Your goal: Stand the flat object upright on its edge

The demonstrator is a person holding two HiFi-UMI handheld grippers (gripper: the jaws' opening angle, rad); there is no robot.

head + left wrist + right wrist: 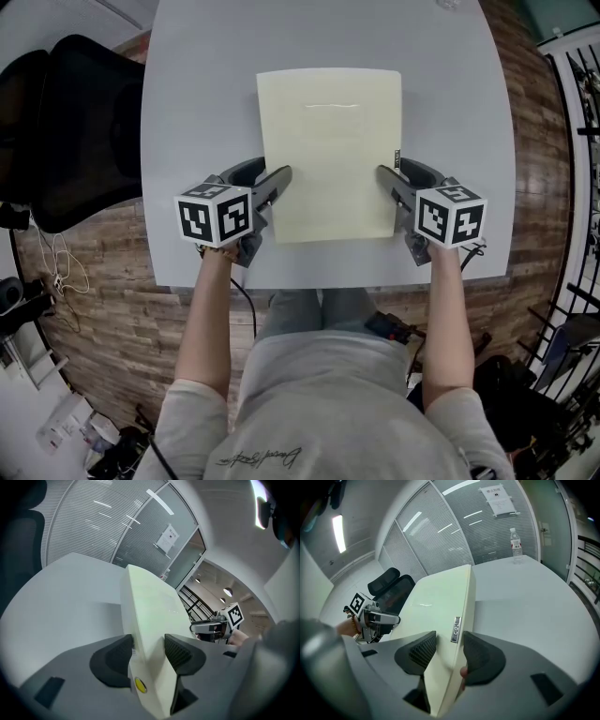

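A: Grey table (pixel 187 94) ran under everything. A black chair (pixel 75 131) stood off the left gripper's (pixel 277 178) outer side.
B: The flat object (pixel 328 141)?
A: Pale yellow. It reached between the two grippers and forward of them. The left gripper pinched its left edge and the right gripper (pixel 386 178) its right edge.
B: Head view showed that?
A: Only the positions. Each gripper's own view showed pads pressed on both faces. Couldn't tell whether it lay flat or tipped.
B: Smaller items?
A: Water bottle (pixel 515 545) far ahead of the right gripper, in its view alone. Silver label (pixel 455 630) on the edge between its jaws. Yellow dot (pixel 140 685) just behind the left pads.
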